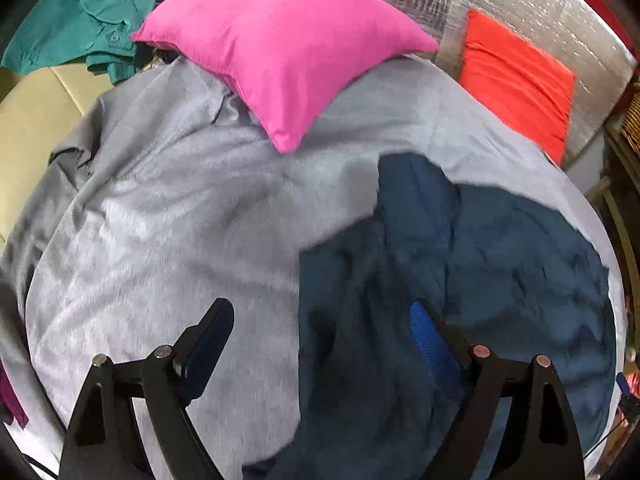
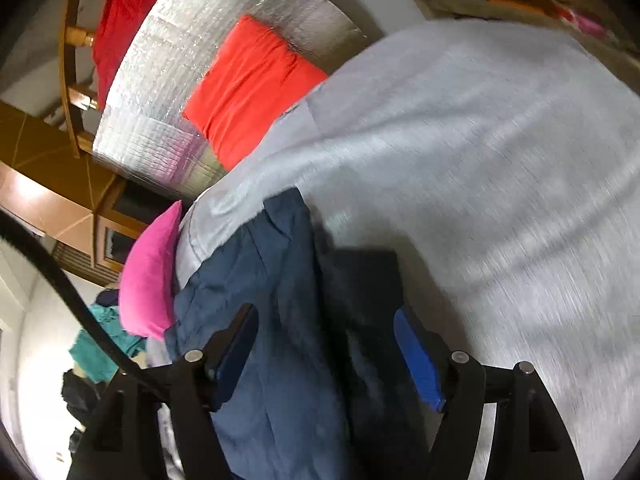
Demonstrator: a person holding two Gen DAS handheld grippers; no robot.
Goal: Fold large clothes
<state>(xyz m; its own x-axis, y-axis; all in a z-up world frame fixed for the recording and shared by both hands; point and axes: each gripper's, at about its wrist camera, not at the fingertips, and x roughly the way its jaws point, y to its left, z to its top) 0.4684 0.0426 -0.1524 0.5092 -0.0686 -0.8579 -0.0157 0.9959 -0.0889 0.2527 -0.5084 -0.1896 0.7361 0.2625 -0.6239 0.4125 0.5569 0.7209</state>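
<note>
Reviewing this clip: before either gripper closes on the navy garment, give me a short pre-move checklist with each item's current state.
1. left gripper open: ok.
2. right gripper open: ok.
3. navy garment between the right fingers: ok.
4. Navy garment laid flat: not ok, crumpled.
5. pink pillow off the grey blanket: not ok, it rests on it.
6. Which garment edge lies under the grippers: cannot tell.
</note>
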